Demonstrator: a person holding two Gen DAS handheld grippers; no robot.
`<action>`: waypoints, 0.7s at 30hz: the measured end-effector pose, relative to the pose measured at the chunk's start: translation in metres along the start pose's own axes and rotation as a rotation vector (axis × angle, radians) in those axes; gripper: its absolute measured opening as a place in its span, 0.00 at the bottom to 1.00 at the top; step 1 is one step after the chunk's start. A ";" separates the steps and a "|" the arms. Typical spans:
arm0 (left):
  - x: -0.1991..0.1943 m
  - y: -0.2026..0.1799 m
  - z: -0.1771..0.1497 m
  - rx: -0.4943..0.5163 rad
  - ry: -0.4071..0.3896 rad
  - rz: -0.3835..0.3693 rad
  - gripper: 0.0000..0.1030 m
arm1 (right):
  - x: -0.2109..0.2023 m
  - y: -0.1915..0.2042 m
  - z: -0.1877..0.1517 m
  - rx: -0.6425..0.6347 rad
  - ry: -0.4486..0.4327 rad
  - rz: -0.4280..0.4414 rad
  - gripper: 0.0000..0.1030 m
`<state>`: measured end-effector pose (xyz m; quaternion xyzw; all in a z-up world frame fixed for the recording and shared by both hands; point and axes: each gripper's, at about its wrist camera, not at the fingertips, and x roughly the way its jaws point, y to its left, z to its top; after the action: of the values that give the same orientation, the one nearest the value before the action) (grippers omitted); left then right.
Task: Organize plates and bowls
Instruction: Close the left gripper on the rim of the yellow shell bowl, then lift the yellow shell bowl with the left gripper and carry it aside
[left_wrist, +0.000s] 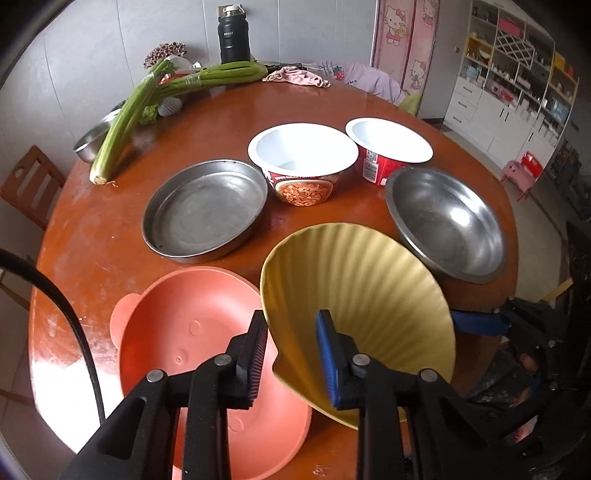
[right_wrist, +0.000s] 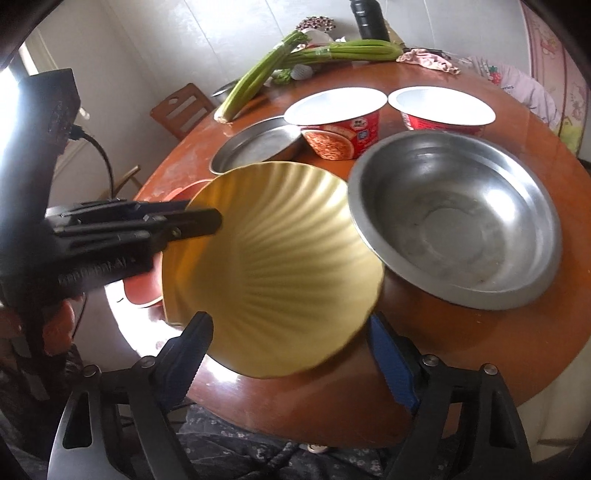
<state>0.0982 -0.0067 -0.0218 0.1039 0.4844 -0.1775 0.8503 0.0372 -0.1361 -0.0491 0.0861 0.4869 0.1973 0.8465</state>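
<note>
Left gripper (left_wrist: 291, 354) pinches the near rim of the yellow ribbed plate (left_wrist: 362, 299), holding it tilted above the round table (left_wrist: 92, 258). Right gripper (right_wrist: 291, 358) stands spread around the plate's lower edge; contact unclear. Pink plate (left_wrist: 177, 332) lies just left of the left tongs; steel bowl (right_wrist: 454, 221) sits beyond the right tongs.

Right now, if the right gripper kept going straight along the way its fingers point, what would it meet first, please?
Most likely the yellow ribbed plate, held tilted by the left gripper: its lower edge already sits between the right gripper's open fingers. The steel bowl lies further off to the right, though depth is hard to judge.
</note>
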 end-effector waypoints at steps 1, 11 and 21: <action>0.001 0.001 0.000 -0.006 0.003 -0.003 0.27 | 0.000 -0.001 0.001 0.005 -0.002 0.001 0.81; -0.014 0.009 -0.003 -0.024 -0.027 0.019 0.27 | -0.008 0.010 0.006 -0.006 -0.033 0.040 0.81; -0.046 0.042 -0.010 -0.105 -0.094 0.047 0.27 | -0.011 0.041 0.026 -0.076 -0.065 0.072 0.81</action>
<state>0.0858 0.0440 0.0125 0.0619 0.4499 -0.1366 0.8804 0.0443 -0.1026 -0.0130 0.0776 0.4477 0.2431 0.8570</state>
